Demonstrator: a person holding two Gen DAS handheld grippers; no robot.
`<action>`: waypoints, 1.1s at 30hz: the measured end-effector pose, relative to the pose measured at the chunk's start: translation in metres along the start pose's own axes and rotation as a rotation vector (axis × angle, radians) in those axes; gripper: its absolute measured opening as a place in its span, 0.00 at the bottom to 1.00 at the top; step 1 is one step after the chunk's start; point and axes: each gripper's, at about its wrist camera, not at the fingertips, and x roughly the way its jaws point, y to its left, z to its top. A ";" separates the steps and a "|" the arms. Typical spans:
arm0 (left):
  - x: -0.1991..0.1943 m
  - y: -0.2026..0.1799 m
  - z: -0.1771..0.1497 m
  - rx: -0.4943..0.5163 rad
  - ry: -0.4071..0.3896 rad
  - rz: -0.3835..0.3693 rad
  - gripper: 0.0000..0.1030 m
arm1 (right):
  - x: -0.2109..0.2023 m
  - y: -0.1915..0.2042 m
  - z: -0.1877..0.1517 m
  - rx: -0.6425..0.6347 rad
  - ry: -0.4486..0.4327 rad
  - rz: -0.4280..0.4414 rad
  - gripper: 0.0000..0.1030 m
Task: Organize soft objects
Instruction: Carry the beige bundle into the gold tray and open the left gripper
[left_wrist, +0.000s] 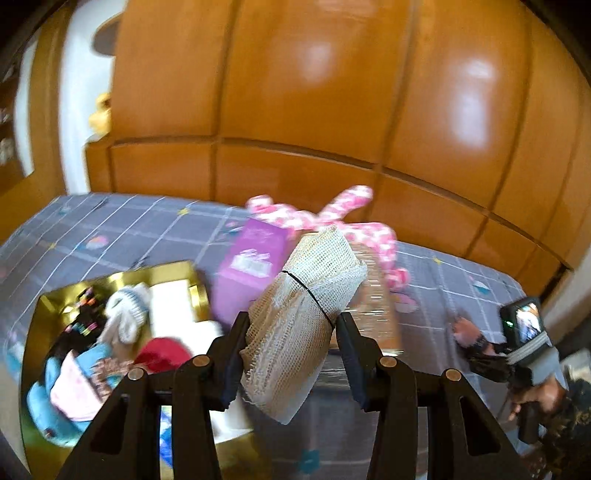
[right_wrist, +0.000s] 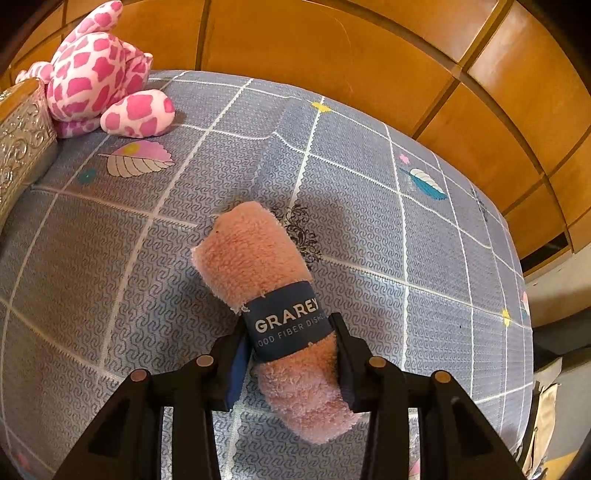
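1. On the far left, in the left wrist view, a shiny gold tray (left_wrist: 192, 275) sits on the bed (left_wrist: 122, 229). It is full of soft things: a white and blue knitted thing (left_wrist: 127, 314), a red thing (left_wrist: 162, 354), a blue cloth (left_wrist: 48, 410) and a pale pink cloth (left_wrist: 74, 391).
2. Next to the tray, a purple box (left_wrist: 251, 262) stands on the bed.
3. In the middle, the left gripper (left_wrist: 290, 332) squeezes a white mesh roll (left_wrist: 306, 306) with a thin black band around it. The roll is up in the air and tilted. The fingers press on both of its sides.
4. Behind the roll lies a pink and white spotted plush toy (left_wrist: 354, 206).
5. On the far right of this view, a hand (left_wrist: 532, 398) holds the other gripper's handle near the bed's edge.
6. In the right wrist view, the plush toy (right_wrist: 96, 74) sits at the top left, touching a silver patterned box (right_wrist: 22, 136).
7. In the middle, a pink fluffy rolled cloth (right_wrist: 255, 254) with a dark blue paper band lies on the bed.
8. The right gripper (right_wrist: 290, 354) has its fingers clamped on this roll, one on each side, near the band.
9. Brown wooden cupboard doors (right_wrist: 369, 66) stand behind the bed.
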 end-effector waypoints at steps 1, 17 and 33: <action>0.001 0.012 -0.001 -0.020 0.006 0.022 0.46 | -0.001 0.001 0.000 -0.002 -0.001 -0.002 0.39; -0.011 0.151 -0.058 -0.361 0.109 0.219 0.56 | -0.003 0.001 0.000 -0.019 -0.005 -0.003 0.38; -0.025 0.130 -0.039 -0.220 0.010 0.299 0.83 | -0.003 0.001 0.000 -0.006 -0.002 -0.008 0.38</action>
